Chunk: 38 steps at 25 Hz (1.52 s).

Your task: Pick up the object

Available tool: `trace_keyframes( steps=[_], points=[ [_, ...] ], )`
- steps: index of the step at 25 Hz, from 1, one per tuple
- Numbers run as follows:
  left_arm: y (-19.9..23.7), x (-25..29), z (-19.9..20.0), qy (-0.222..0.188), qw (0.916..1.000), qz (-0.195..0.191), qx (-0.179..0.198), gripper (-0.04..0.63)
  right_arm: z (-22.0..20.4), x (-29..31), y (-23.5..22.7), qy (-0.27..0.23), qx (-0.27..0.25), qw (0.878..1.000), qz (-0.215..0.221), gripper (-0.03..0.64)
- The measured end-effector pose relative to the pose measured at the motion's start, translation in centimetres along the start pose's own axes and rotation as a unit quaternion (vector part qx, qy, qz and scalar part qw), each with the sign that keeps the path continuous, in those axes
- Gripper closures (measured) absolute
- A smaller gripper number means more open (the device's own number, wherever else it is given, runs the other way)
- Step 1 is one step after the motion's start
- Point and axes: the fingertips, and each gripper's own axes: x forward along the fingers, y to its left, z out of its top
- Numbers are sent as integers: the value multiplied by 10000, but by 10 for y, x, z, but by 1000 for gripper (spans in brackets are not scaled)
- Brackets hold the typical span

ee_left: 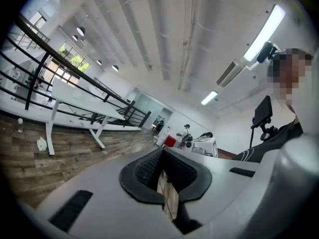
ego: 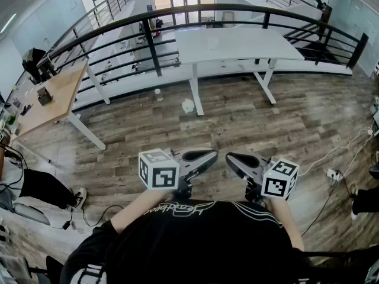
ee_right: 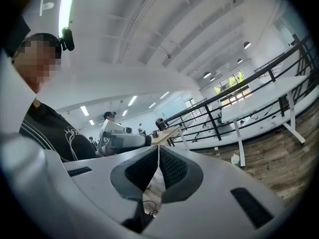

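Observation:
I hold both grippers low in front of my chest, tips turned toward each other over the wooden floor. My left gripper (ego: 212, 154) is shut with nothing between its dark pads, as the left gripper view (ee_left: 162, 152) also shows. My right gripper (ego: 230, 157) is shut too and holds nothing (ee_right: 158, 149). A small white jug (ego: 188, 105) stands on the floor by a table leg, well ahead of both grippers; it also shows in the left gripper view (ee_left: 42, 144) and the right gripper view (ee_right: 235, 159). Nothing on the floor lies near the jaws.
A white table (ego: 237, 43) stands ahead by a black railing (ego: 177, 13). A wooden desk (ego: 50, 93) is at the left. A small cup (ego: 158, 93) sits on the floor. Cables and a power strip (ego: 331, 173) lie at the right. Someone's shoe (ego: 79, 197) is at the left.

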Motion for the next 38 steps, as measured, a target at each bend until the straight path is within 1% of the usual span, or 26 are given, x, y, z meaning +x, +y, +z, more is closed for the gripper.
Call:
trace_keyframes(
  steps=[3, 6, 11, 14, 18, 22, 27, 31, 34, 38],
  points=[
    [-15, 0, -8, 24, 10000, 18, -4, 588, -2, -13, 12, -12, -21, 10000, -7, 595],
    [-24, 4, -10, 52, 9999, 63, 113, 588, -1, -23, 18, -34, -76, 10000, -22, 595],
    [-38, 8, -14, 35, 9999, 9, 139, 588, -4, -37, 24, -104, -19, 9999, 29, 595],
    [-39, 9, -16, 37, 9999, 17, 123, 588, -4, -40, 24, -195, 129, 9997, 93, 595],
    [-35, 11, -24, 75, 10000, 54, 2, 588, -16, -43, 15, -79, 227, 9997, -5, 595],
    [-27, 19, -27, 119, 9999, 31, -117, 588, -24, -42, 7, -28, 222, 9997, -2, 594],
    [-9, 36, -27, 195, 9997, -29, -154, 588, -26, -45, -18, -49, 293, 9995, -140, 595],
    [14, 58, -25, 288, 9992, -164, -223, 588, -24, -45, -48, -102, 399, 9986, -318, 595],
    [37, 78, -17, 358, 9986, -267, -277, 588, -21, -41, -77, -112, 497, 9979, -406, 595],
    [80, 98, 2, 487, 9976, -327, -356, 588, -8, -20, -122, -141, 666, 9966, -471, 595]
  ],
)
